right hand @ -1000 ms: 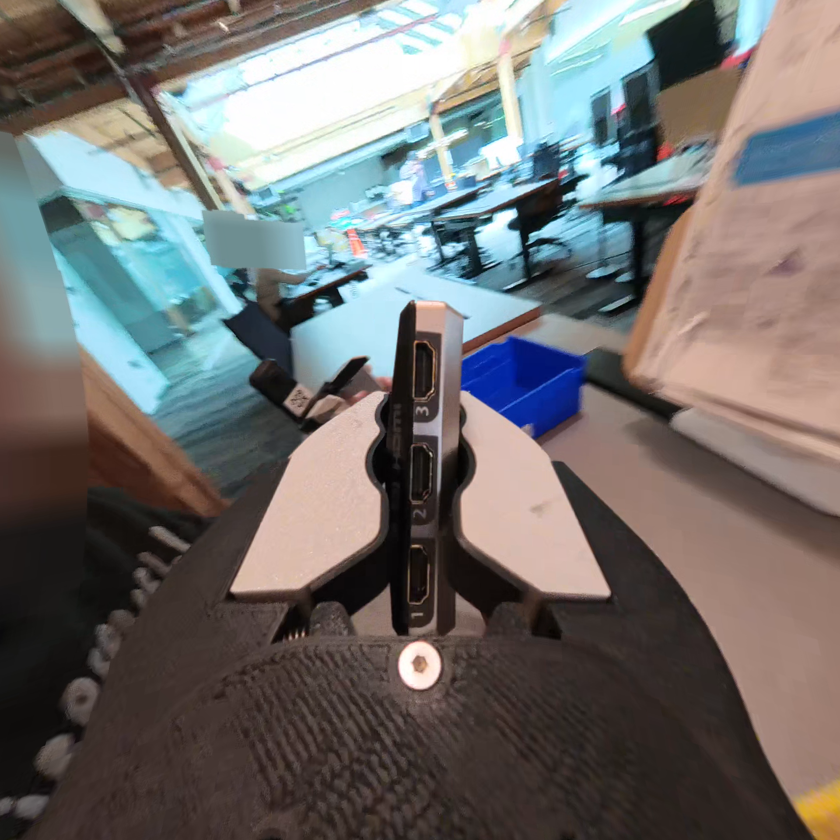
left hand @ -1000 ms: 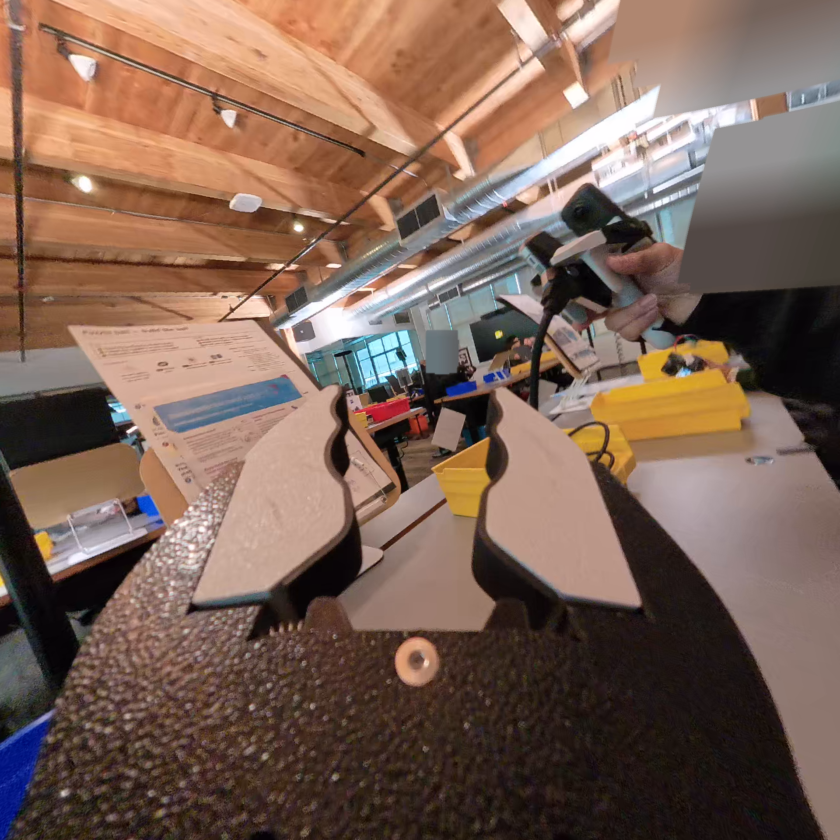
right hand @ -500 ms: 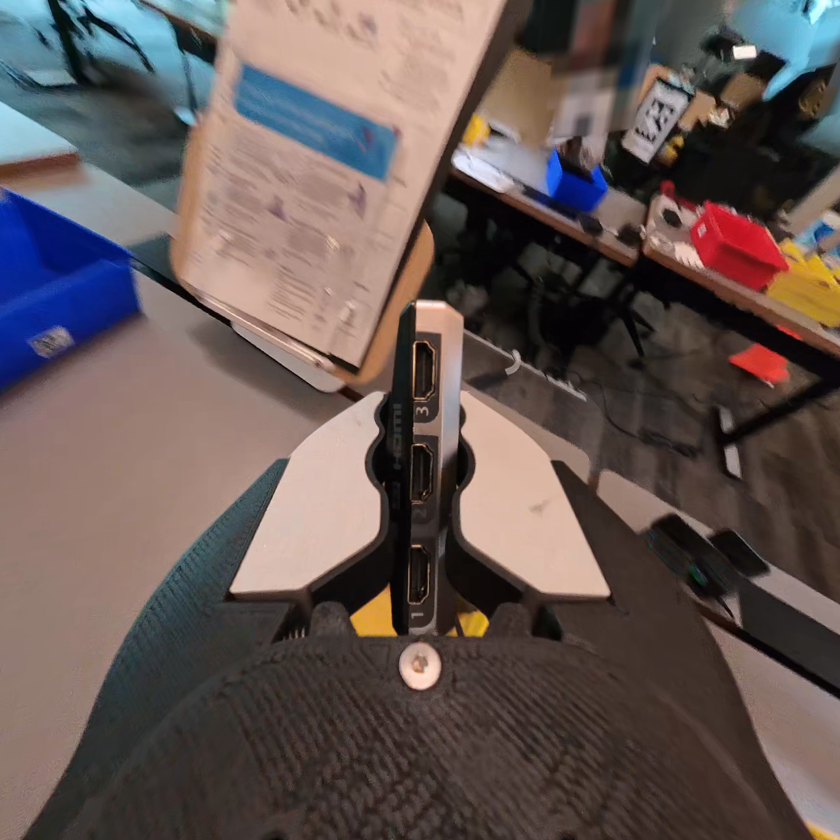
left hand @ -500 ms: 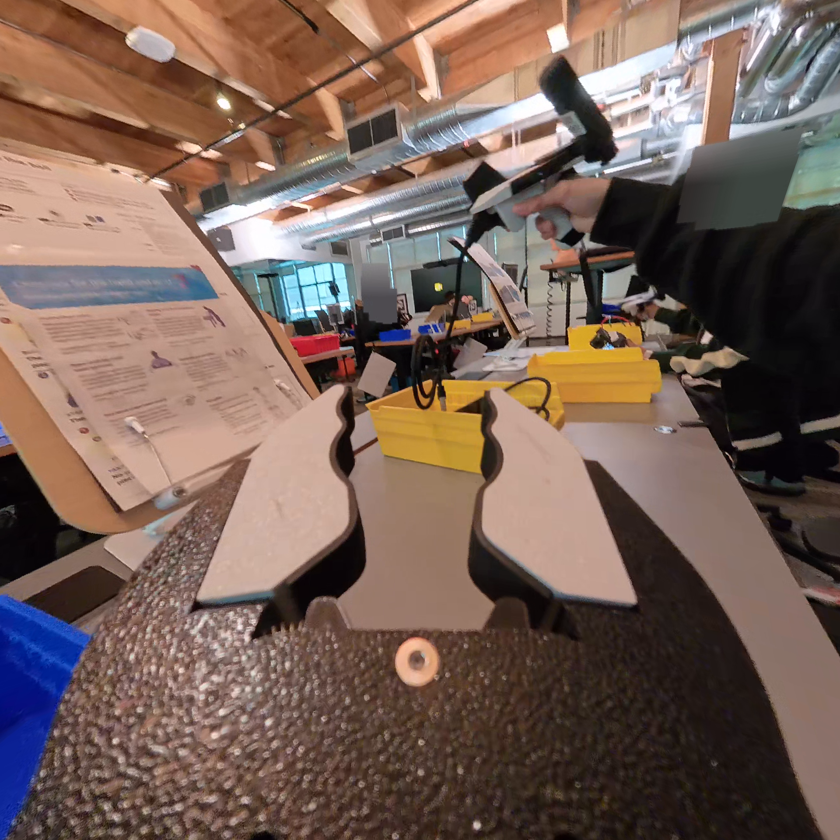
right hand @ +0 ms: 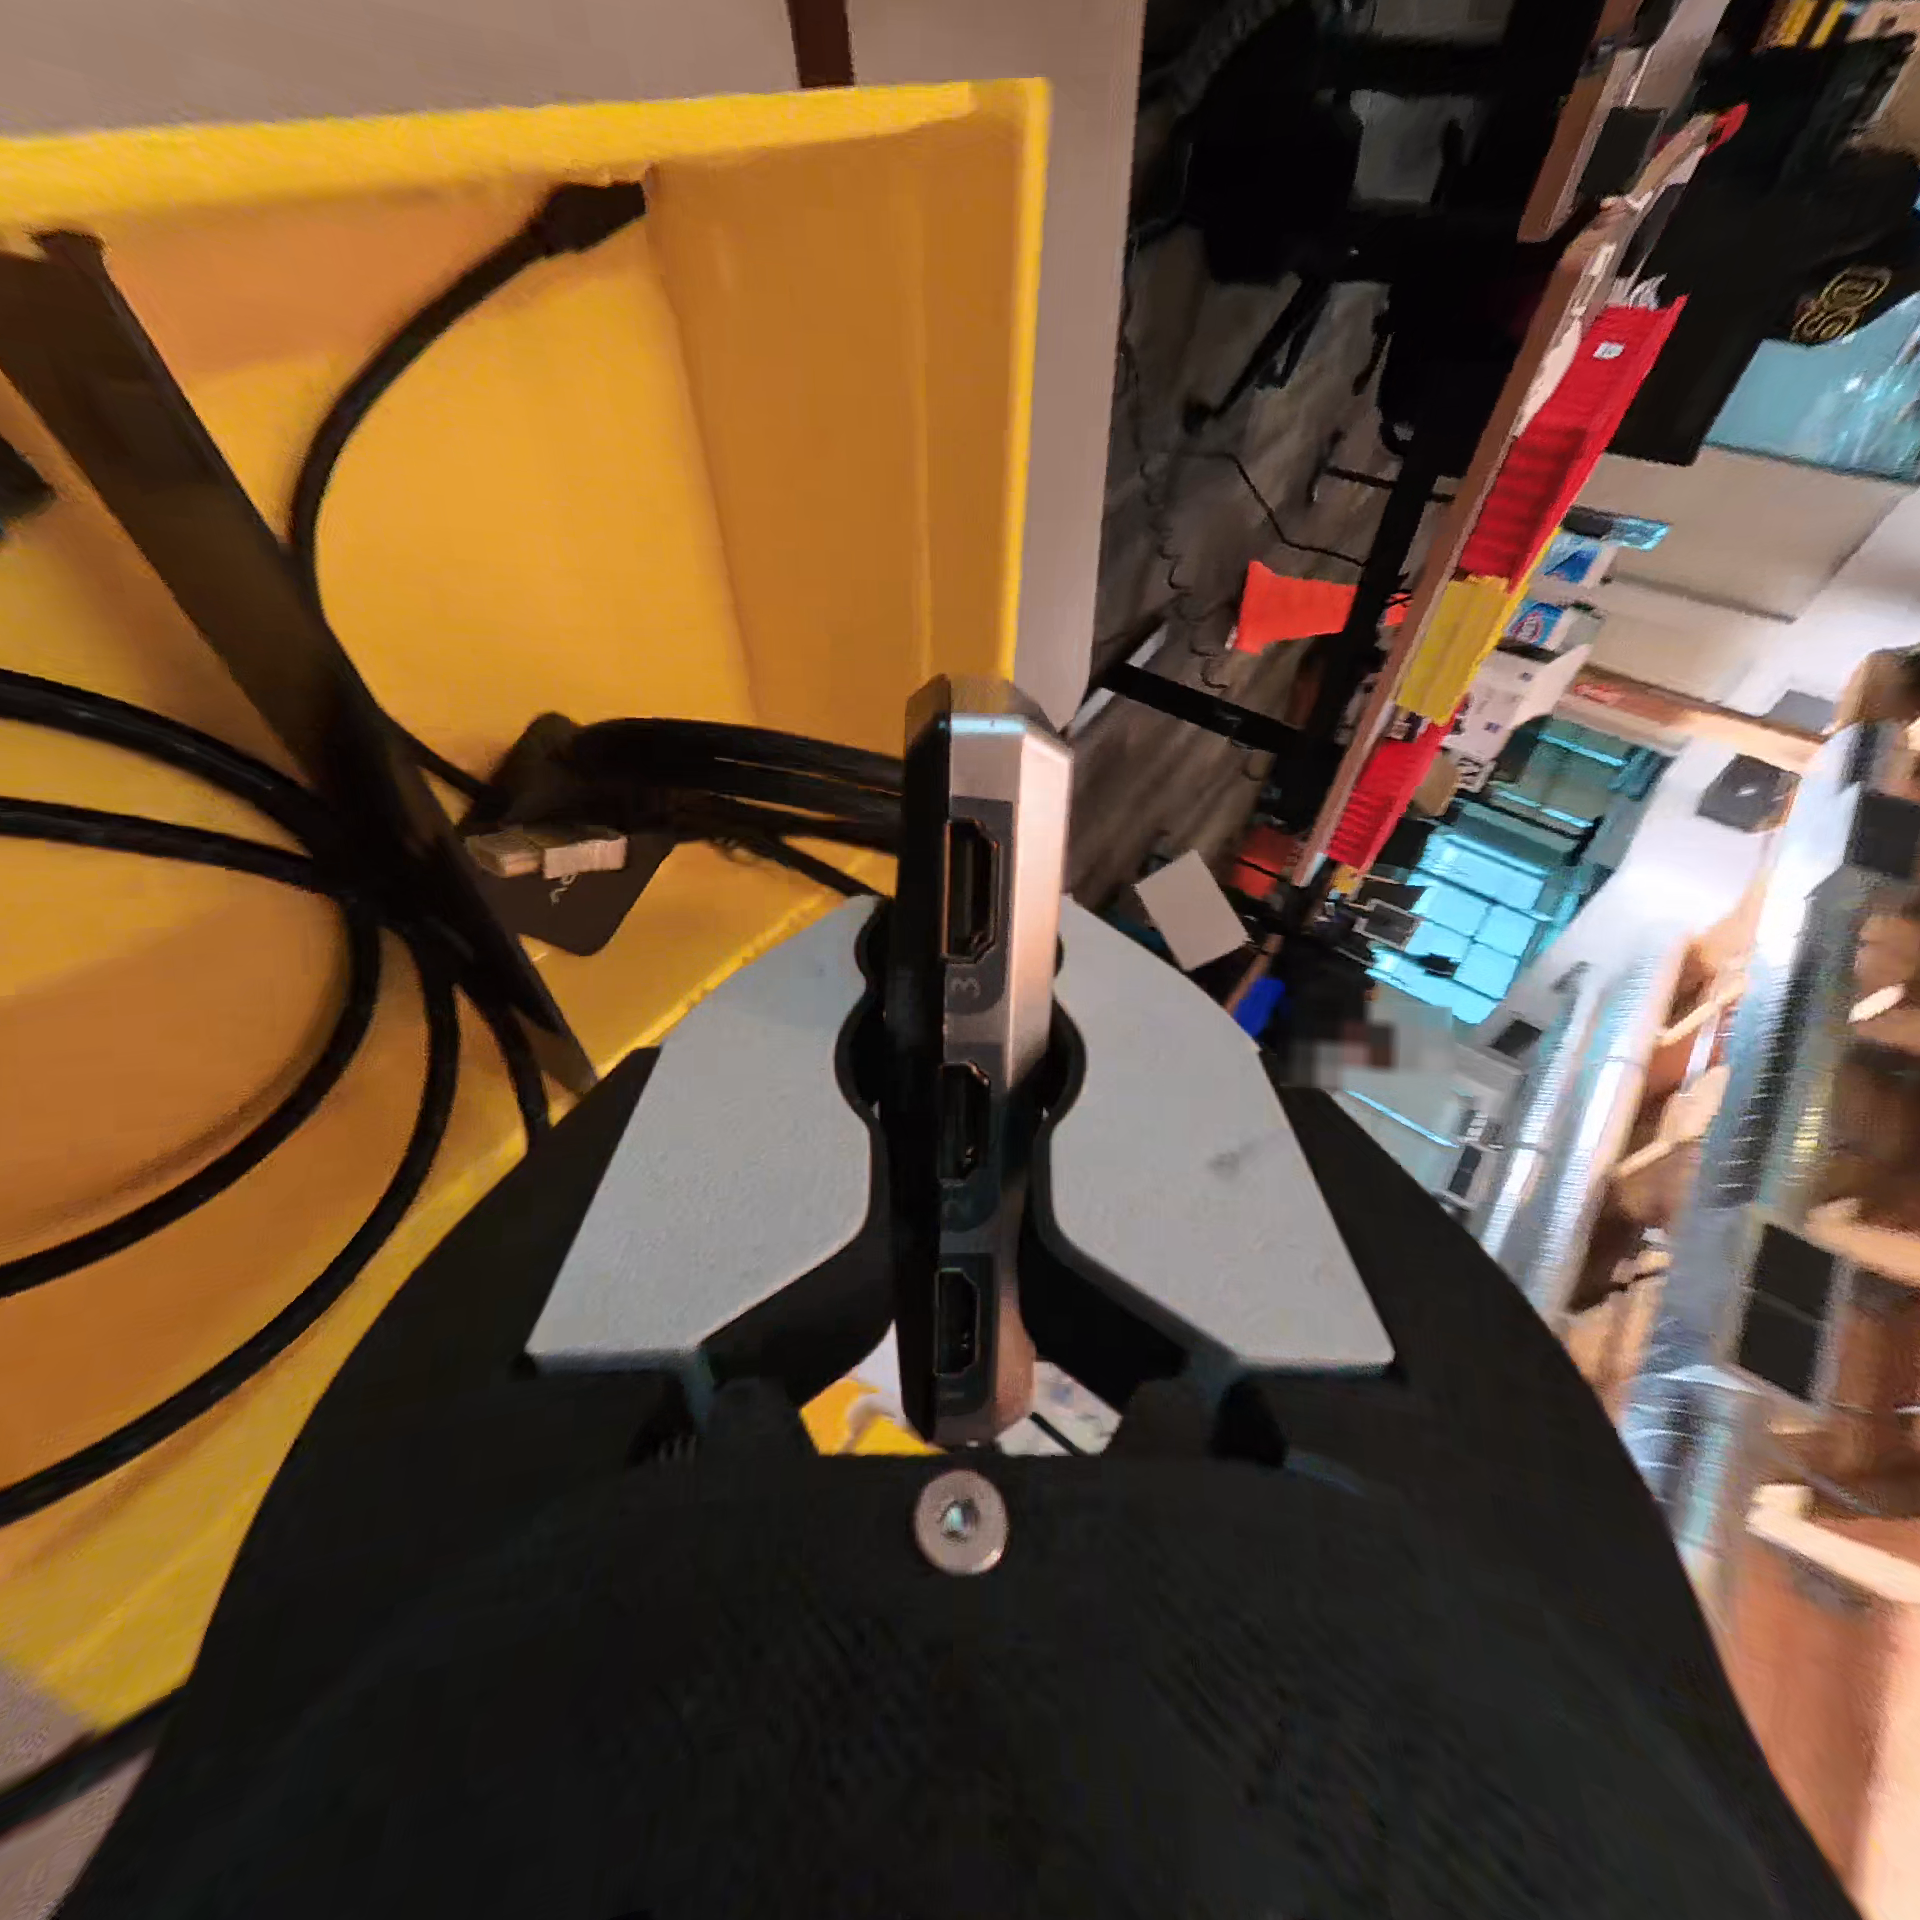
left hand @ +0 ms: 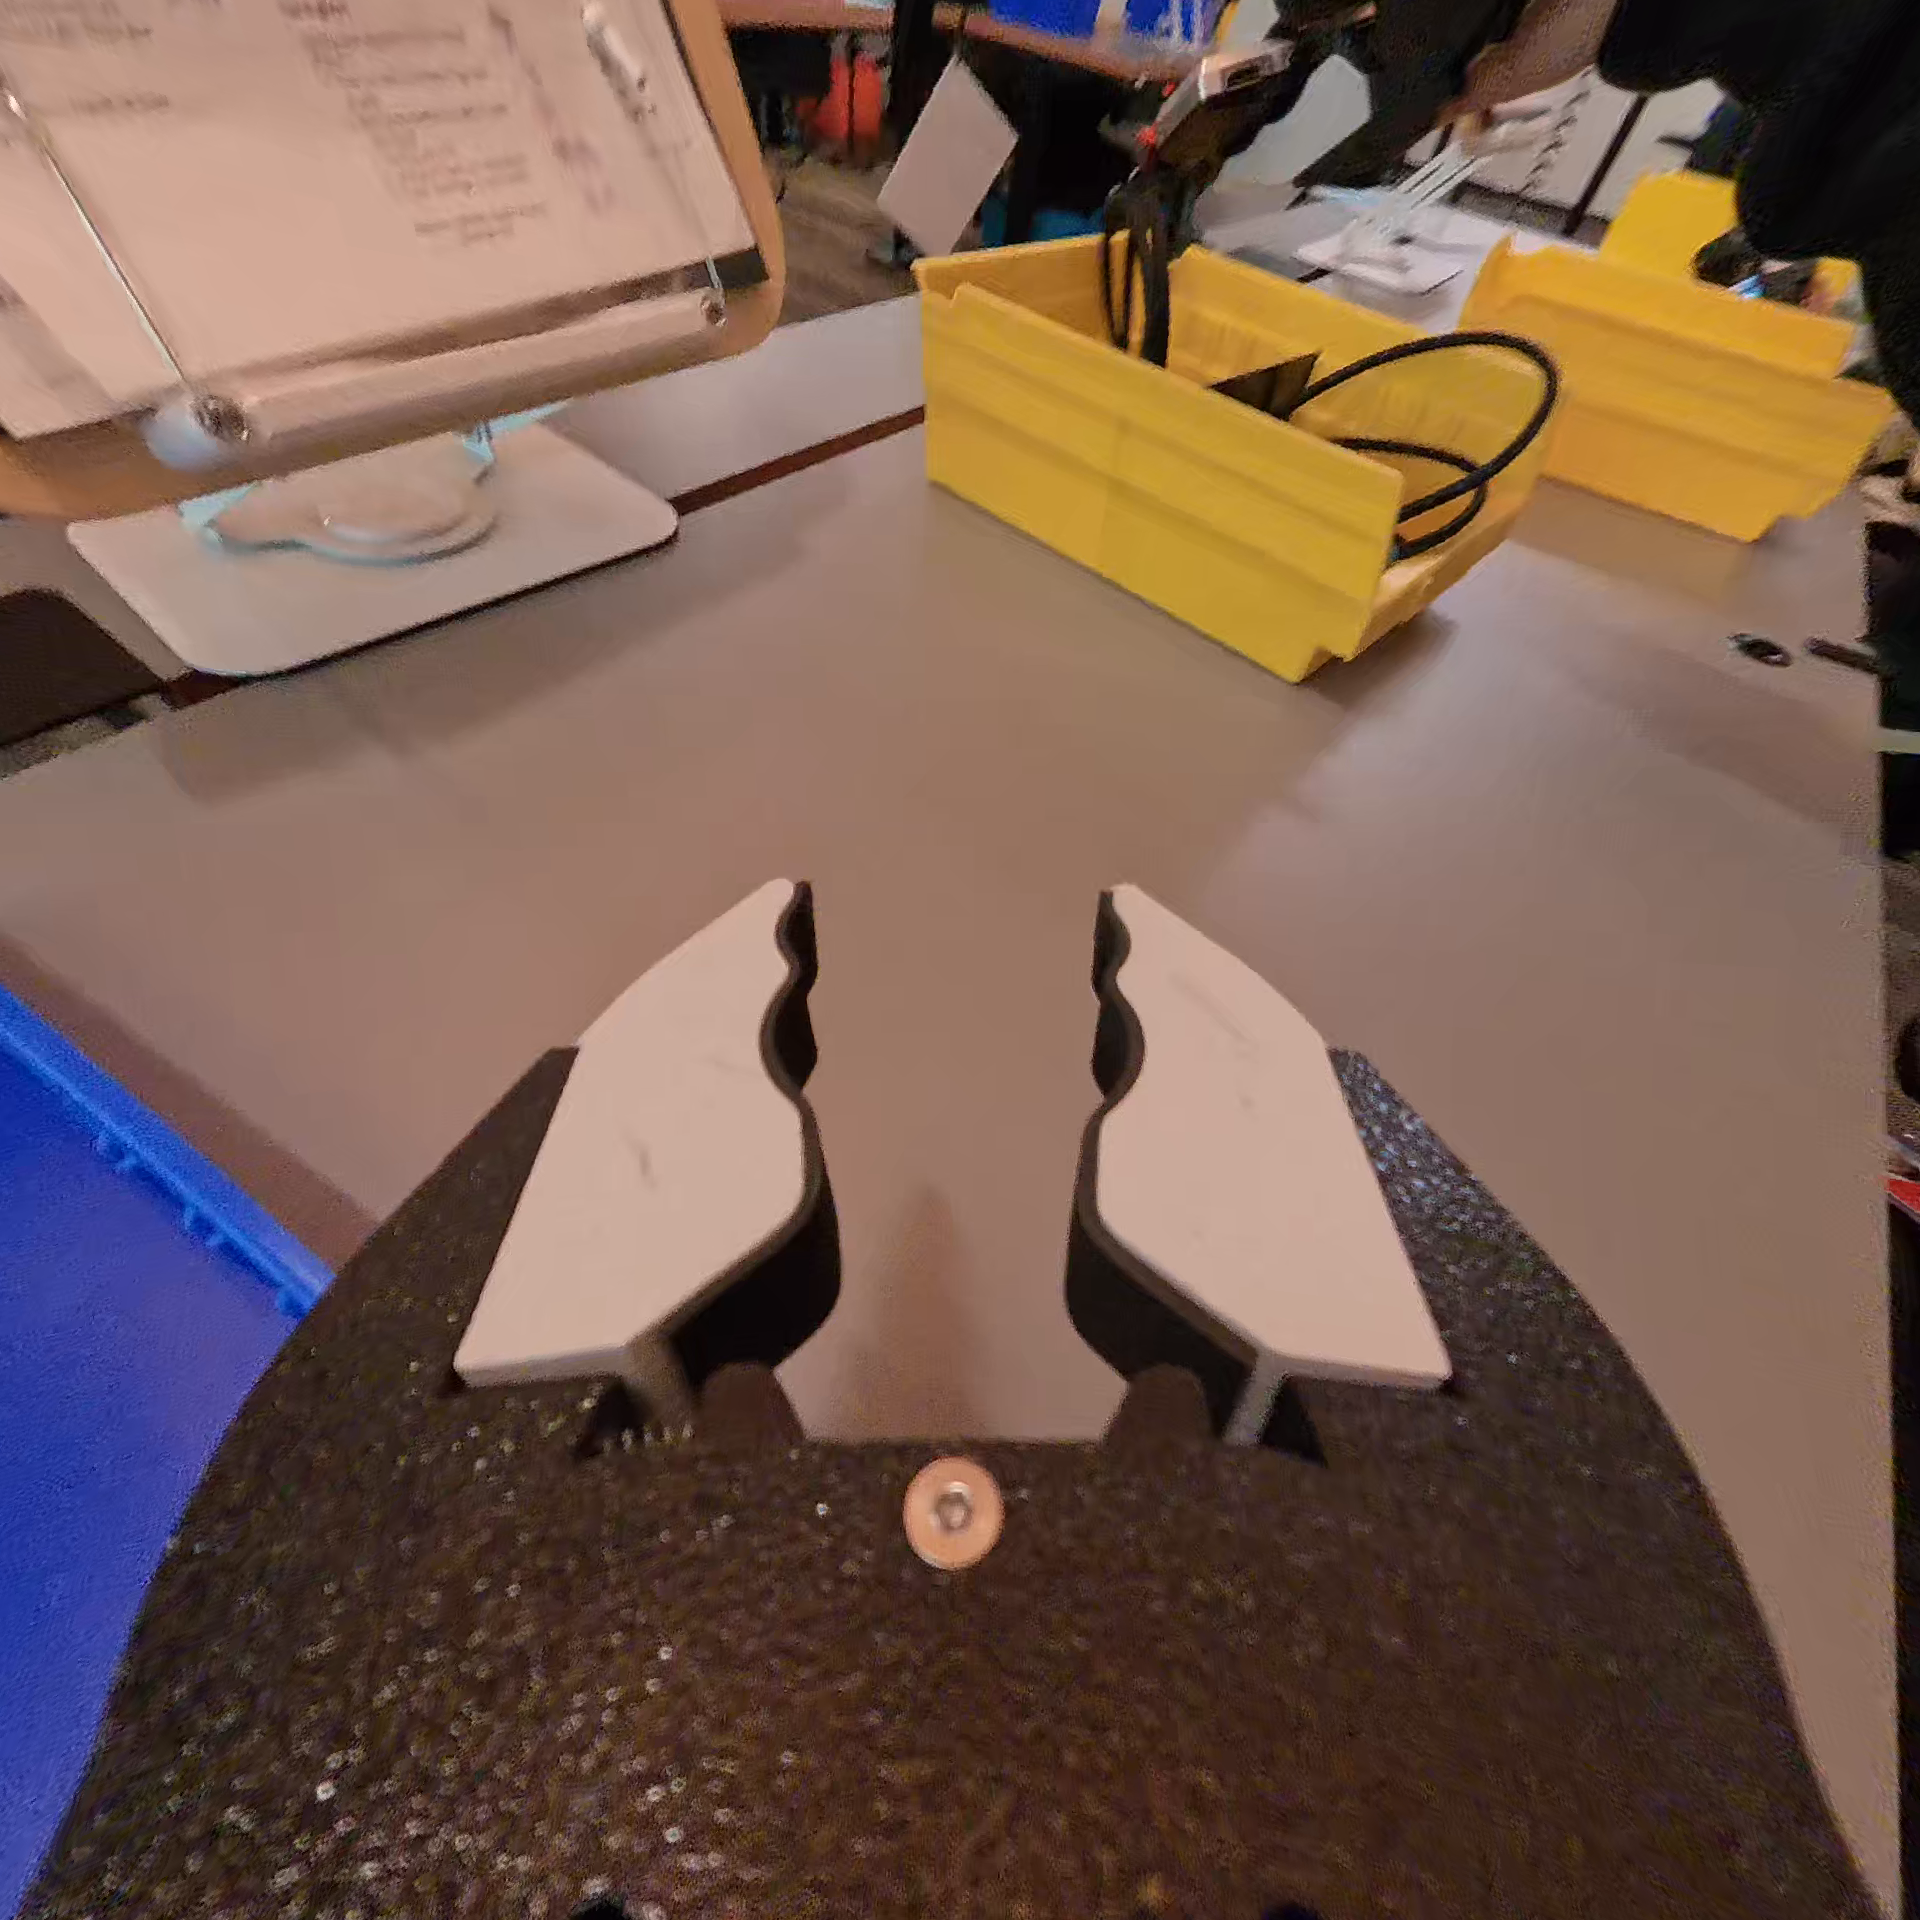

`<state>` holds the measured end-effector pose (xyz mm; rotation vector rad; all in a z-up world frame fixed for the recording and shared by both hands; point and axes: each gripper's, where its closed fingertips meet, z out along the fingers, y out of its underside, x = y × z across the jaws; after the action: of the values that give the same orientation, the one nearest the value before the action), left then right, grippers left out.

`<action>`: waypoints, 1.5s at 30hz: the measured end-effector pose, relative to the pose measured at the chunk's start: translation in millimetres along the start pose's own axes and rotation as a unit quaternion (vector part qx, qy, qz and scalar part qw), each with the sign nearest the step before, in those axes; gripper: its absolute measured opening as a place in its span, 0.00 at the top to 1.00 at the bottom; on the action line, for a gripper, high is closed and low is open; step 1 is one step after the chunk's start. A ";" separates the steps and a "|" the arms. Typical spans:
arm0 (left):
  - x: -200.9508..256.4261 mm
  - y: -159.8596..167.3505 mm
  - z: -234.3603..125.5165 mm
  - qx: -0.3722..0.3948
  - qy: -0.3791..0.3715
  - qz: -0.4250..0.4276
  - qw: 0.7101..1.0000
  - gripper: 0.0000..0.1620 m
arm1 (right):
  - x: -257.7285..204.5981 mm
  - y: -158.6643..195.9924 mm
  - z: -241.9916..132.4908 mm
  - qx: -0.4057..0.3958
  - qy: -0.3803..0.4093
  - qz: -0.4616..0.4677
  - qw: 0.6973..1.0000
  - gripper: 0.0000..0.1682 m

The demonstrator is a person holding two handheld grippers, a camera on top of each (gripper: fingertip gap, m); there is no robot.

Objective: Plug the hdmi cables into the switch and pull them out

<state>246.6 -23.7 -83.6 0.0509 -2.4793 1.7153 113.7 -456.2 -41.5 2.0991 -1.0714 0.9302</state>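
Observation:
My right gripper [right hand: 966, 935] is shut on the HDMI switch [right hand: 982, 1049], a slim silver and black box held upright on edge, with its three empty ports facing the camera. Just behind and left of it is a yellow bin [right hand: 810, 416] holding black HDMI cables [right hand: 343, 935]; one plug [right hand: 582, 213] lies against the bin wall. My left gripper [left hand: 951, 904] is open and empty, low over the grey table [left hand: 831, 727]. In the left wrist view the right gripper [left hand: 1195, 114] hangs above the same yellow bin [left hand: 1143, 468], and black cables [left hand: 1496, 416] loop over its rim.
A document stand [left hand: 364, 208] on a white base sits at the table's far left. A blue bin [left hand: 104, 1351] is at the near left. A second yellow bin [left hand: 1662, 395] stands far right. A person's dark sleeve [left hand: 1818, 104] is at top right.
My left gripper has tilted down from the ceiling and room to the table and opened a little wider. My right gripper has swung round to the yellow bin, still holding the switch.

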 end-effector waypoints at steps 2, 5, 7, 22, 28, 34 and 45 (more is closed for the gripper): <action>0.4 0.1 2.3 -0.010 -0.018 0.003 1.000 0.69 | -2.9 -3.6 18.0 -0.009 0.026 -0.041 0.999 0.86; 1.6 3.5 7.3 -0.029 -0.048 0.016 0.998 0.69 | -5.8 -9.1 34.7 -0.022 0.058 -0.086 0.994 0.84; 1.1 12.3 13.4 -0.059 -0.063 0.026 0.996 0.68 | -11.7 -17.8 41.2 -0.022 0.051 -0.095 0.994 0.85; 5.7 34.4 28.4 -0.113 -0.045 0.028 0.992 0.64 | -42.9 -53.9 37.3 0.081 -0.086 0.031 0.992 0.65; 9.7 34.6 28.8 -0.115 -0.037 0.034 0.992 0.64 | -43.0 -36.7 28.0 0.086 -0.103 0.056 0.989 0.75; 17.3 31.5 29.0 -0.111 -0.026 0.043 0.993 0.64 | -41.7 -21.0 -0.8 0.120 -0.088 0.171 0.974 0.74; 74.3 25.5 67.2 -0.065 0.028 0.026 0.997 0.60 | -119.6 60.9 -135.7 0.269 0.028 0.578 0.770 0.56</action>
<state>164.7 -74.2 -121.5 -0.0743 -2.5667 1.5463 -31.6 -332.6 -46.9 1.5805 -2.3569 2.0318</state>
